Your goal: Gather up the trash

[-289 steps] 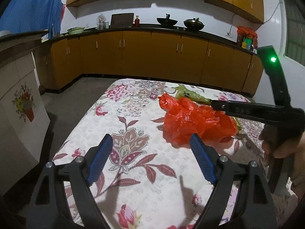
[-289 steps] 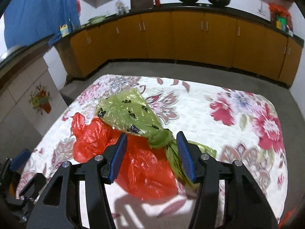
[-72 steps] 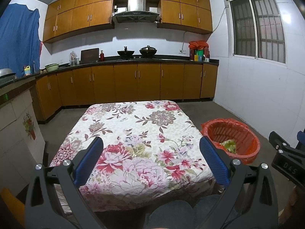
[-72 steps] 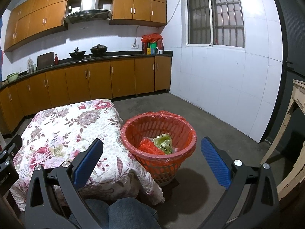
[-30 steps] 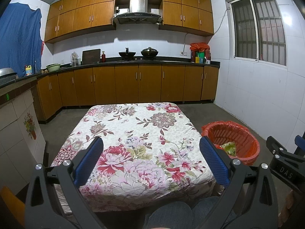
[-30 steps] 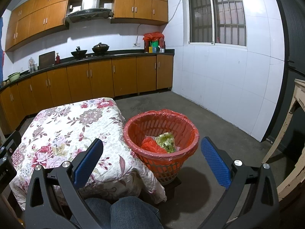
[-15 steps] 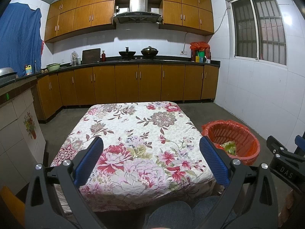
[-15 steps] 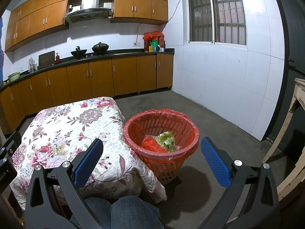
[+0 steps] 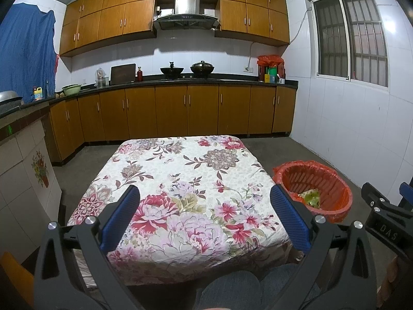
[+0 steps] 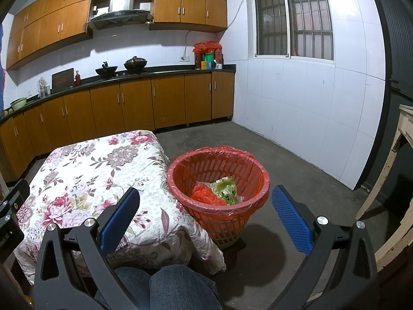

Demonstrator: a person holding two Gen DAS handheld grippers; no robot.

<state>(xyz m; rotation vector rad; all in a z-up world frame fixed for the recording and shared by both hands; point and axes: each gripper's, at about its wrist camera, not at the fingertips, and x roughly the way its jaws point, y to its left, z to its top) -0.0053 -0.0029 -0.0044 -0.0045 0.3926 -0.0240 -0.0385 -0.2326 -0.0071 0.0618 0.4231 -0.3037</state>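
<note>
Both grippers, left (image 9: 205, 213) and right (image 10: 205, 213), fingers wide; bags (image 10: 215, 191) lie in the basket (image 10: 255, 201) at frame centre.

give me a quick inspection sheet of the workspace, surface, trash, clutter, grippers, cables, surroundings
surface: table under a floral tablecloth, nothing lying on it.
job's things: red bag and green bag lie inside the orange basket, which has a red liner and stands on the floor beside the table.
clutter: nothing seen on the table; two woks, a green bowl and bottles sit on the far counter.
grippers: left gripper open, empty; right gripper open, empty.
cables: one cord runs up the wall from the socket by the counter.
surroundings: wooden cabinets, barred window, a person's knees at the table's near edge.
</note>
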